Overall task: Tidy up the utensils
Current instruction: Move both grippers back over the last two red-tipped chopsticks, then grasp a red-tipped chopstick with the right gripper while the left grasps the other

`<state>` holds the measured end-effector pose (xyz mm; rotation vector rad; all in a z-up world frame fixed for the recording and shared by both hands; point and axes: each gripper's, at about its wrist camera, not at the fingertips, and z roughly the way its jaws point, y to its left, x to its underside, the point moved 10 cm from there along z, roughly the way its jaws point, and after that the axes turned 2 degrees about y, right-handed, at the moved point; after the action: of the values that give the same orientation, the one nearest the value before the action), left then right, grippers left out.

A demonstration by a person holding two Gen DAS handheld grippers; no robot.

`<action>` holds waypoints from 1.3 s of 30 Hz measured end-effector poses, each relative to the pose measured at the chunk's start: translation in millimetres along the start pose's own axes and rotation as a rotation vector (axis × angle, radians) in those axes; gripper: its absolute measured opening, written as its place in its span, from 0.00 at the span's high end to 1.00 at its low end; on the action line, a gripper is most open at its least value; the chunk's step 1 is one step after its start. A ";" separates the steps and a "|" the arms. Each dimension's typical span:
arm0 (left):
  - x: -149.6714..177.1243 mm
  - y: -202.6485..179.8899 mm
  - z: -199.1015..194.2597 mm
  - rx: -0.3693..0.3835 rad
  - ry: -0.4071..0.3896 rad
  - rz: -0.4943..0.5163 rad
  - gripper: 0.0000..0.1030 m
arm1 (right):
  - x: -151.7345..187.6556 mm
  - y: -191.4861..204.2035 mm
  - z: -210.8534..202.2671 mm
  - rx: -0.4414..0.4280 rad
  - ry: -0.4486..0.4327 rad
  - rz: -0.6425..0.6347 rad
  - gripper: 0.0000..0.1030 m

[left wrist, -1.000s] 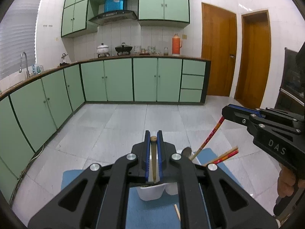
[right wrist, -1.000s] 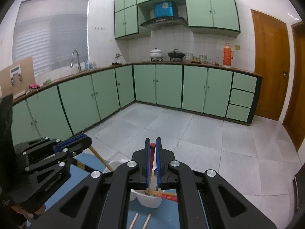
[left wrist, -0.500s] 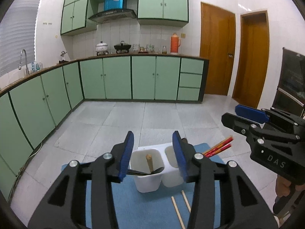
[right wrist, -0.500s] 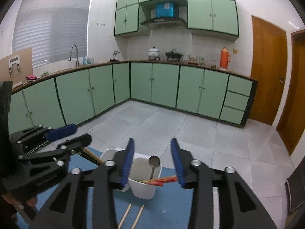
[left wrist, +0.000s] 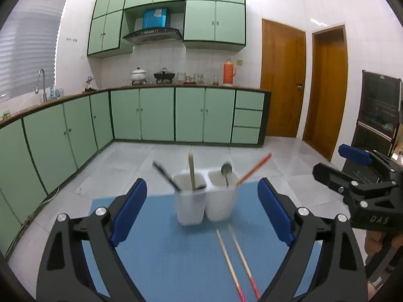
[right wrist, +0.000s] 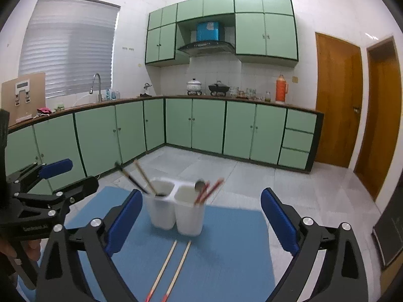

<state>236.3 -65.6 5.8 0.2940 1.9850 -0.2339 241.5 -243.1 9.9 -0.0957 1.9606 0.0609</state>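
Standing back from the white plastic two-compartment utensil holder (left wrist: 205,201), unlike a second ago, when each claw was clamped on a utensil above it. Left gripper (left wrist: 201,212) and right gripper (right wrist: 201,222): jaws just opened wide, empty, touching nothing. Holder on blue mat (left wrist: 161,251): wooden chopstick (left wrist: 192,173) and black-handled utensil (left wrist: 166,176) in left compartment, metal spoon (left wrist: 226,172) and red chopsticks (right wrist: 209,191) in right. Pale chopstick pair (right wrist: 173,261) lying loose before it.
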 end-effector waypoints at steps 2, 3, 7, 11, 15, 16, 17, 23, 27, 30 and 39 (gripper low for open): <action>14.2 2.6 -5.1 -0.013 0.018 0.001 0.14 | 14.7 1.2 -6.1 0.005 0.018 0.006 0.08; 24.2 4.0 -7.8 -0.019 0.033 -0.001 0.13 | 24.0 1.3 -8.9 0.008 0.031 0.014 0.07; 62.5 5.3 -12.5 -0.031 0.091 0.000 0.12 | 60.3 1.9 -13.7 0.014 0.084 0.049 0.06; 108.6 6.6 -8.5 -0.041 0.184 0.007 0.12 | 110.4 5.9 -7.3 0.009 0.186 0.084 0.06; 146.8 9.2 -9.7 -0.046 0.249 0.010 0.12 | 151.9 13.4 -3.2 0.008 0.260 0.104 0.06; 155.7 9.6 -9.3 -0.045 0.264 0.008 0.12 | 163.0 16.8 -1.5 0.003 0.280 0.107 0.07; 163.0 9.9 -8.9 -0.044 0.277 0.004 0.12 | 173.1 20.0 0.1 0.001 0.296 0.107 0.10; 191.5 12.5 -4.9 -0.050 0.322 -0.018 0.12 | 215.0 36.8 11.1 -0.005 0.368 0.094 0.30; 210.2 13.4 1.9 -0.056 0.356 -0.023 0.12 | 234.0 44.7 18.1 -0.003 0.407 0.101 0.40; 222.4 14.1 5.4 -0.057 0.382 -0.025 0.12 | 241.0 51.9 21.8 -0.010 0.423 0.101 0.46; 230.0 19.4 9.7 -0.047 0.407 -0.075 0.12 | 251.9 63.8 31.5 -0.021 0.462 0.077 0.62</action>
<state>157.7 -26.9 -208.0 0.2510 2.4031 -0.1846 168.7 -186.6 -235.1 -0.0510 2.4261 0.1185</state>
